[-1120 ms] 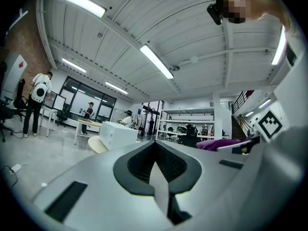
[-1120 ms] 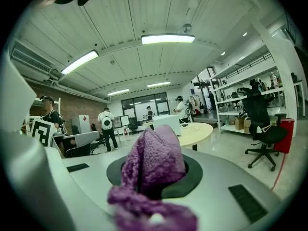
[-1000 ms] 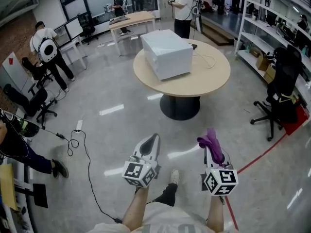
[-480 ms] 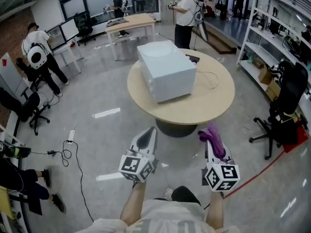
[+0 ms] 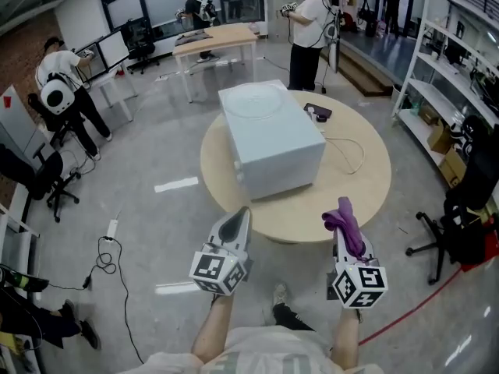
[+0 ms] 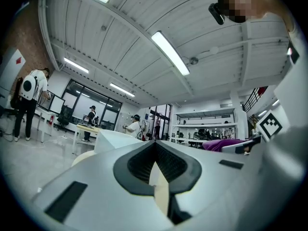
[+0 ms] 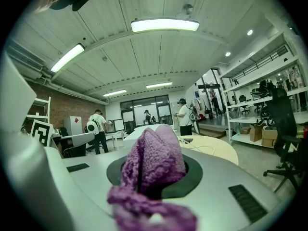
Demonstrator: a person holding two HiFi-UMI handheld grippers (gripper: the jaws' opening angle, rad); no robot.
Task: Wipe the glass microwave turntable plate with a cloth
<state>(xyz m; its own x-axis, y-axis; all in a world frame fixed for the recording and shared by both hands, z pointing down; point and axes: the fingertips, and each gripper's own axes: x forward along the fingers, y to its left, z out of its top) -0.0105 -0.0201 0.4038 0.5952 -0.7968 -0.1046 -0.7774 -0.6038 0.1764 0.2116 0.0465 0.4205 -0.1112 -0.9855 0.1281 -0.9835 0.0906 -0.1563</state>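
Head view | cloth (image 5: 347, 228) in right gripper (image 5: 341, 209) jaws | plate (image 5: 256, 100) atop microwave (image 5: 273, 146), apart

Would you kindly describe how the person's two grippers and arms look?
Both the left gripper and right gripper are pale grey, wedge-shaped shells tapering to a tip, with dark ribbed pads inside. Each carries a white cube printed with black square markers. No cables show. The forearms are sleeveless below a pale shirt.
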